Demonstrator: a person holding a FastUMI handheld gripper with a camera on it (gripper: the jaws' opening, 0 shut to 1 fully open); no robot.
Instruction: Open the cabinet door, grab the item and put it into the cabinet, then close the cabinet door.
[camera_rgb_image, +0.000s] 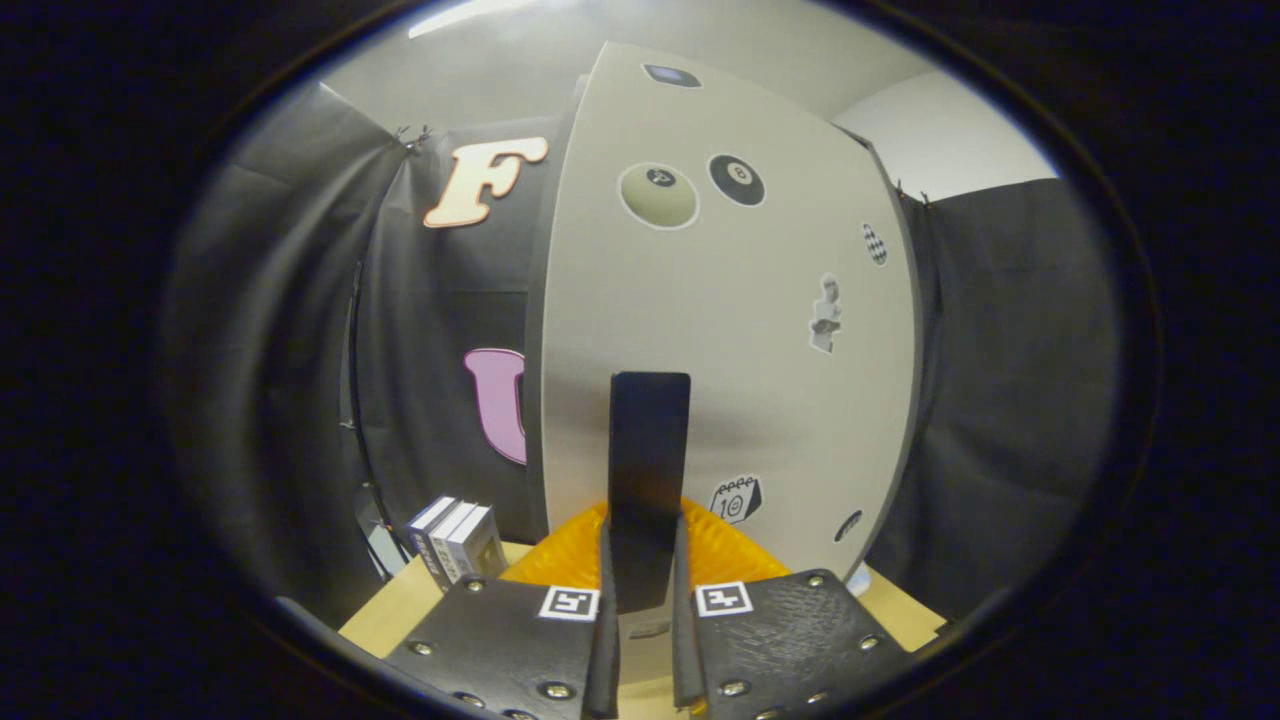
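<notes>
Pinching a flat black upright slab (648, 470), the black two-finger gripper (645, 600) hides its lower end. Behind it, an orange ribbed thing (725, 550) is half covered. Beyond stands the grey stickered cabinet door (720, 330), with boxed books (455, 540) beside it.

Non-task items: books, table, stickers, room surfaces

Three upright books (455, 540), dark covers with pale spines, stand at the rear left of a light wooden table (400, 610), against the black cloth wall (280, 350). Stickers include a pale billiard ball (658, 195), a black eight ball (737, 180) and a calendar page (737, 498). White wall (940, 135) shows above the cloth.
</notes>
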